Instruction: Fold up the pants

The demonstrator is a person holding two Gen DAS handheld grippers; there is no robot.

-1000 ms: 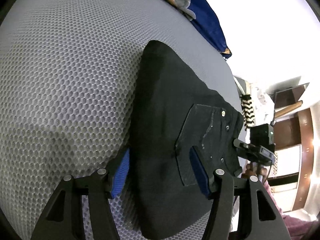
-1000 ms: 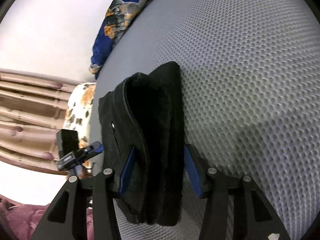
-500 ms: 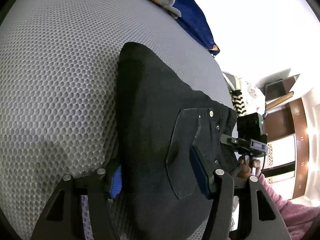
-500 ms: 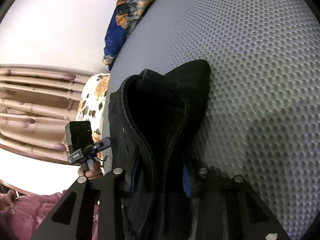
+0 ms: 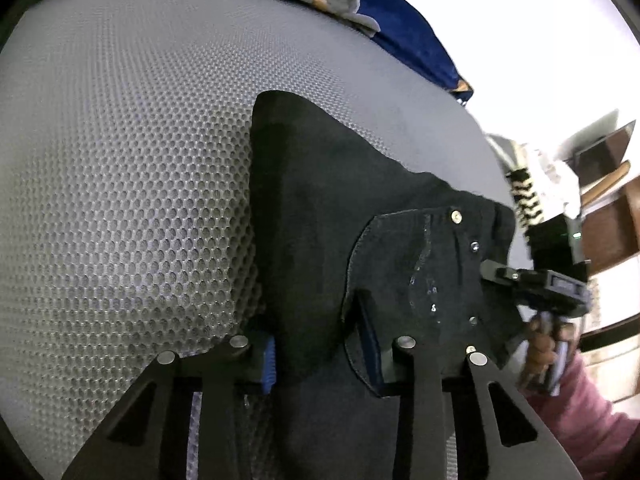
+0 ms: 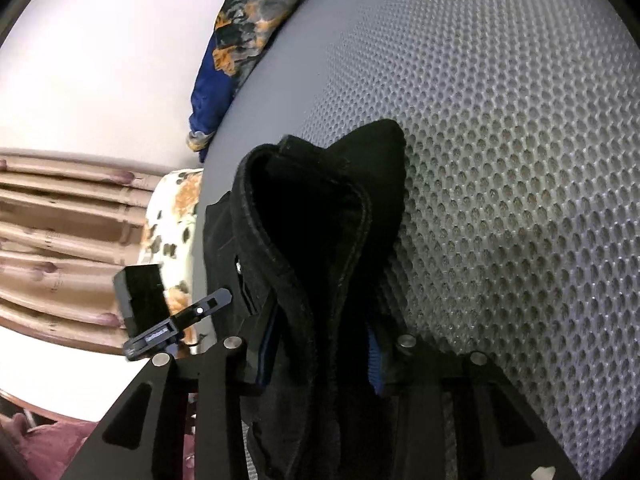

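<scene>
Black pants (image 5: 320, 216), folded into a thick bundle with a back pocket and rivets showing, are on the grey honeycomb mattress (image 5: 120, 160). My left gripper (image 5: 320, 364) is shut on the near folded edge of the pants. My right gripper (image 6: 320, 360) is shut on the waistband end of the same pants (image 6: 320, 220), whose layers bulge up between the blue pads. Each gripper shows in the other's view, the right one at the pants' far side (image 5: 548, 280), the left one by the mattress edge (image 6: 168, 324).
A blue patterned cloth (image 5: 360, 12) lies at the far end of the mattress, also in the right wrist view (image 6: 236, 40). A spotted pillow (image 6: 172, 232) and a wooden headboard (image 6: 60, 240) lie left. Wooden furniture (image 5: 600, 208) stands beyond the right edge.
Both grippers went from open around the pants to shut on them. The bundle has lifted and bunched between the pads.
</scene>
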